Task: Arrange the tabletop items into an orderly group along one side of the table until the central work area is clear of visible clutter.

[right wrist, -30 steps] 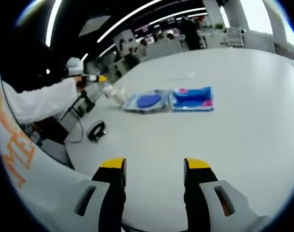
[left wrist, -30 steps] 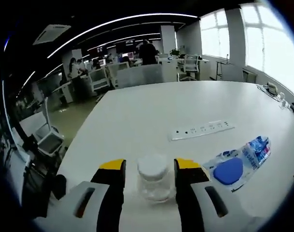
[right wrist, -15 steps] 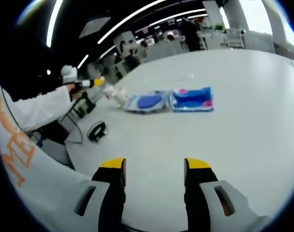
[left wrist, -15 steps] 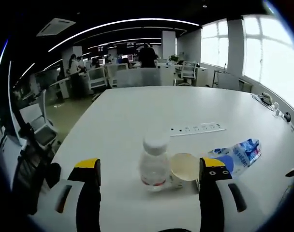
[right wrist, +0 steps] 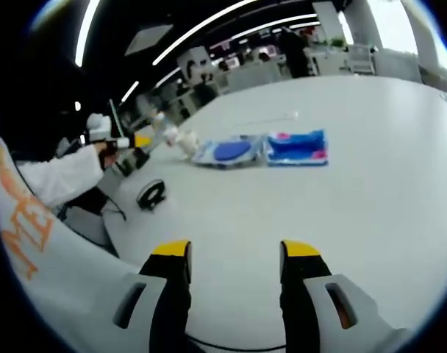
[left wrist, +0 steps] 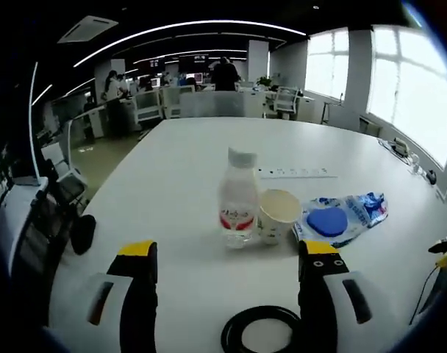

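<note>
In the left gripper view a clear bottle [left wrist: 238, 198] with a white cap and red label stands upright on the white table [left wrist: 179, 162]. A paper cup [left wrist: 277, 215] touches its right side, and a blue packet [left wrist: 341, 218] lies further right. My left gripper [left wrist: 229, 254] is open, pulled back from the bottle with nothing between its jaws. A black ring [left wrist: 262, 340] lies just under it. My right gripper [right wrist: 236, 251] is open over bare table. Far ahead of it lie two blue packets [right wrist: 227, 152] [right wrist: 297, 147], the bottle and cup [right wrist: 181, 141], and the left gripper [right wrist: 131, 141].
A white power strip [left wrist: 297, 173] lies behind the cup. The black ring [right wrist: 151, 195] sits near the table's left edge, close to a person's white sleeve [right wrist: 58, 176]. Office desks and chairs stand beyond the far edge. Small items [left wrist: 415, 165] rest at the right rim.
My left gripper opened off the bottle and drew back from it; the bottle now stands free beside the cup. The right gripper has stayed open and nearly still.
</note>
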Demonstrator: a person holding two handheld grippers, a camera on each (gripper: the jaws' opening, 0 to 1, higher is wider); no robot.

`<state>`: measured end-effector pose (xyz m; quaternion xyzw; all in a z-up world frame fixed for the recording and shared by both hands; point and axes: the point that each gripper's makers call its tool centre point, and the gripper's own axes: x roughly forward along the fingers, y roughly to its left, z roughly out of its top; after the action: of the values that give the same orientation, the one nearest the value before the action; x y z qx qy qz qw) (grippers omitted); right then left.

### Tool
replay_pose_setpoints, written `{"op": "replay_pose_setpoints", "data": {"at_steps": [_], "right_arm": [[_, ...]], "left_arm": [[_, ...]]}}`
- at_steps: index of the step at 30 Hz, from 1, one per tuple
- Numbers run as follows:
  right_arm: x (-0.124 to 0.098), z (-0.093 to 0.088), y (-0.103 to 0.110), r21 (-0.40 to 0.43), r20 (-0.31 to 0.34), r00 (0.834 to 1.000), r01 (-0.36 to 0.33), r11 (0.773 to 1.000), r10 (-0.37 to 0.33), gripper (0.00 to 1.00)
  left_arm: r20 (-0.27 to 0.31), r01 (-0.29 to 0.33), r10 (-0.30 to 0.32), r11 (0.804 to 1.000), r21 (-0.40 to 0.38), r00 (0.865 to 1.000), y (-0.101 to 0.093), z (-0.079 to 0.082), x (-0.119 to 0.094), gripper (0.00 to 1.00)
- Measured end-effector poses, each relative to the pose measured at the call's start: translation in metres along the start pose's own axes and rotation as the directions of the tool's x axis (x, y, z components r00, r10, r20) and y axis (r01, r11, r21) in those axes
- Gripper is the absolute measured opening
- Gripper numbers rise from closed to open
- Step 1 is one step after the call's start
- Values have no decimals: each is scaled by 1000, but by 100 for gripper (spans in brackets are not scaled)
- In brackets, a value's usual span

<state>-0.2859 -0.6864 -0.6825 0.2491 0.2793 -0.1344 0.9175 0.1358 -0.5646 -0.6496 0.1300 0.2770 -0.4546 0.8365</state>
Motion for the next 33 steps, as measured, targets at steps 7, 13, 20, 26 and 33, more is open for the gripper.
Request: {"op": "replay_pose_setpoints", "data": {"at_steps": [7,13,20,26,33], "right_arm": [[-6,-11,3,5,-13,1000,-1,1000,1,47],[-8,-12,4,6,-14,1000,1,1000,-1,47],[-10,-13,8,11,-11,1000,6,1000,-6,46],[-13,-19,12,11,-29,1000,8,1000,-8,46],[-19,-22,16,23,-33,999,20,1000,-20,46]], "left_arm": [[-37,-3,2,1000,-24,999,1,-26,-10,78],[-60,-5,3,1000,-24,998,0,-38,-14,75],[-144,-13,-3,994,-107,990,-4,-82,-16,65],[-213,-32,-3,987,-159,977,-7,-116,-17,58],[-212,-42,-27,948,-315,977,-15,-130,-14,51]]}}
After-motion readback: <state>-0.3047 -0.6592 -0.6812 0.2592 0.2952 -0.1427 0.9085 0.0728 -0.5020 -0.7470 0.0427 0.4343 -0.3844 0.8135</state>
